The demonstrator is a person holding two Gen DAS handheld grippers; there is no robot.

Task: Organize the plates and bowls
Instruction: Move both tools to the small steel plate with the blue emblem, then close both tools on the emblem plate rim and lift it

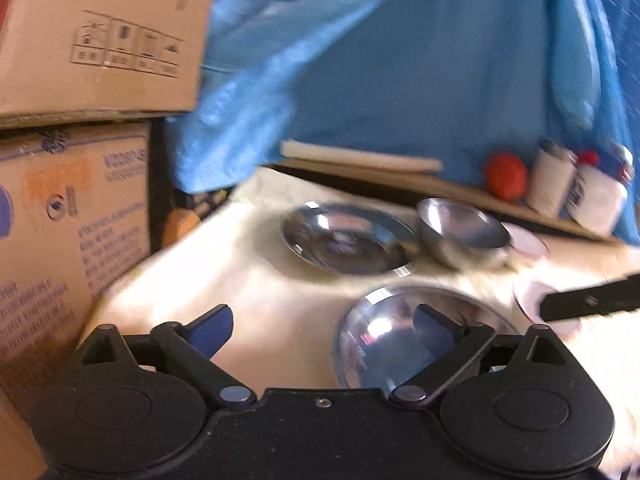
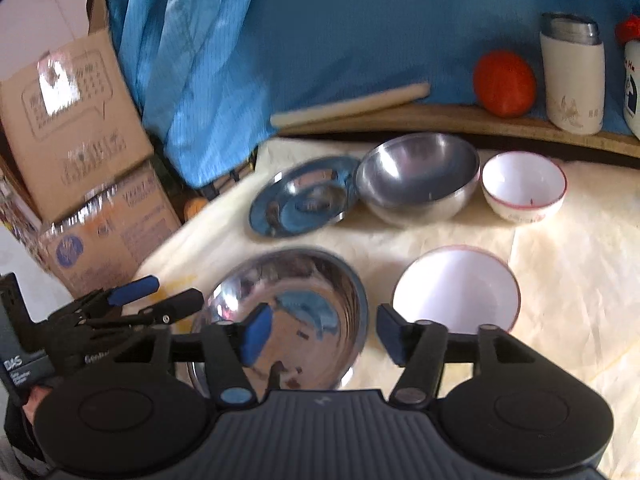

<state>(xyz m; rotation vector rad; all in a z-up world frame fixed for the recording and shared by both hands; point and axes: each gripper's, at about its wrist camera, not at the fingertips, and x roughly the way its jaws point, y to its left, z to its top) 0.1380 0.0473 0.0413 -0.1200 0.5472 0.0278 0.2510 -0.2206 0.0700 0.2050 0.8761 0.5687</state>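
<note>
At the bottom of the right wrist view, the right gripper (image 2: 320,332) is seen spread, with nothing pinched. At lower left the left gripper (image 2: 160,300) is spread too. Just past them a shiny metal bowl (image 2: 296,308) is set, a white bowl (image 2: 456,292) beside it. Farther up, a metal plate (image 2: 296,204) is found. The metal bowl is likely light, hard and slippery, so its rim should be pinched.
</note>
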